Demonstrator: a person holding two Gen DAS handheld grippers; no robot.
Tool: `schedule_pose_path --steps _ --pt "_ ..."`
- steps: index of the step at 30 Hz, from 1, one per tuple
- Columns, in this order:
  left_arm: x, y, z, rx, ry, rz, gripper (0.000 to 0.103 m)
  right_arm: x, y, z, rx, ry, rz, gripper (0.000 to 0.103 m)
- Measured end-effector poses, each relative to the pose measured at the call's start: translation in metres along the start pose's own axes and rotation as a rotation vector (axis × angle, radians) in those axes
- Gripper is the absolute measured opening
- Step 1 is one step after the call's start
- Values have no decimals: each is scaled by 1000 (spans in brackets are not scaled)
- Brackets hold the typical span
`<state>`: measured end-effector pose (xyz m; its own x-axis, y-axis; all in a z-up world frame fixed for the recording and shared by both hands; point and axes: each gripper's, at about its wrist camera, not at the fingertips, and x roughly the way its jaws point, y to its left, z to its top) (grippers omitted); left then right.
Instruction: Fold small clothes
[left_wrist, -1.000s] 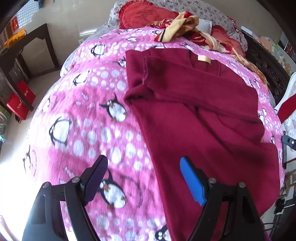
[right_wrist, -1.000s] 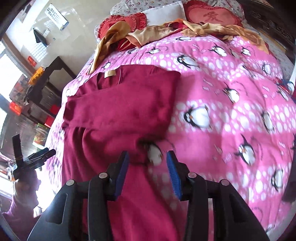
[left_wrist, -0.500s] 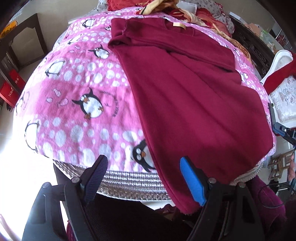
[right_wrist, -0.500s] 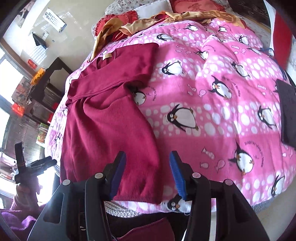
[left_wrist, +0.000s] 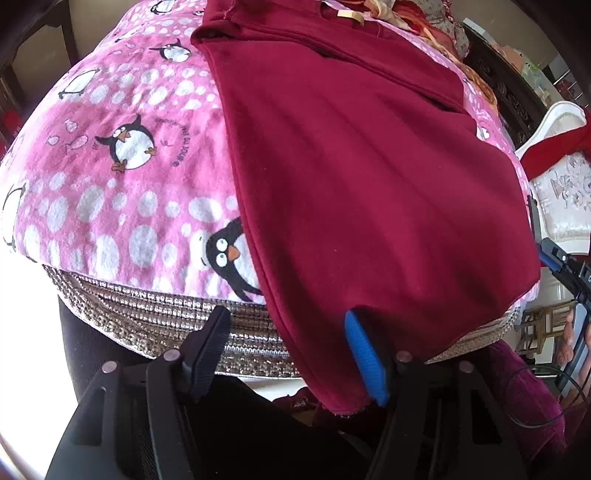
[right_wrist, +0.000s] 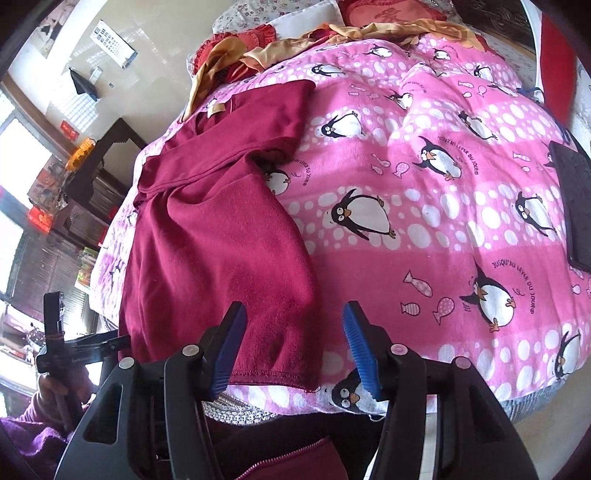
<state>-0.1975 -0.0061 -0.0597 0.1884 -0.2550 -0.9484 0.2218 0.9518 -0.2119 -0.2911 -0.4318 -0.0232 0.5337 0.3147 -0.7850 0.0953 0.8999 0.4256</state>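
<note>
A maroon sweater lies flat on the pink penguin blanket, sleeves folded across its chest, and its hem hangs over the bed's near edge. My left gripper is at the hem's left corner with its jaws closing. The cloth drapes against the blue pad, while the black pad stands clear. My right gripper straddles the sweater's right hem corner. Its jaws are opening, and the cloth lies between them unpinched. Each view shows the other gripper at its edge: right gripper, left gripper.
Red pillows and a heap of orange clothes sit at the head of the bed. A black flat pad lies on the blanket at right. A dark wooden shelf stands on the left, a white chair on the right. The person's lap is below the grippers.
Both grippers drew back from the sweater's middle to its bottom hem at the bed's near edge and sank. The left jaws narrowed; the right jaws widened.
</note>
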Motion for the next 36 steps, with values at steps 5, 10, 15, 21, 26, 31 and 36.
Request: schedule_pose_path --steps 5,10,15,21,26,31,36 --pt "0 6 5 -10 11 -32 34 18 -14 -2 64 16 33 44" --pt "-11 6 5 15 -14 -60 7 22 -10 -4 40 17 48 0" --pt "-69 26 9 42 -125 -91 6 -3 14 -12 -39 6 136 0" --pt "-112 59 -9 18 -208 -6 6 -26 46 -40 -82 69 284 0" --pt "-76 72 -26 -18 -120 35 6 17 52 -62 -90 220 256 0" --pt "-68 70 -28 -3 -119 65 8 34 53 -60 -78 270 230 15" --pt "-57 62 -23 24 -96 113 13 42 58 -60 -70 259 238 20"
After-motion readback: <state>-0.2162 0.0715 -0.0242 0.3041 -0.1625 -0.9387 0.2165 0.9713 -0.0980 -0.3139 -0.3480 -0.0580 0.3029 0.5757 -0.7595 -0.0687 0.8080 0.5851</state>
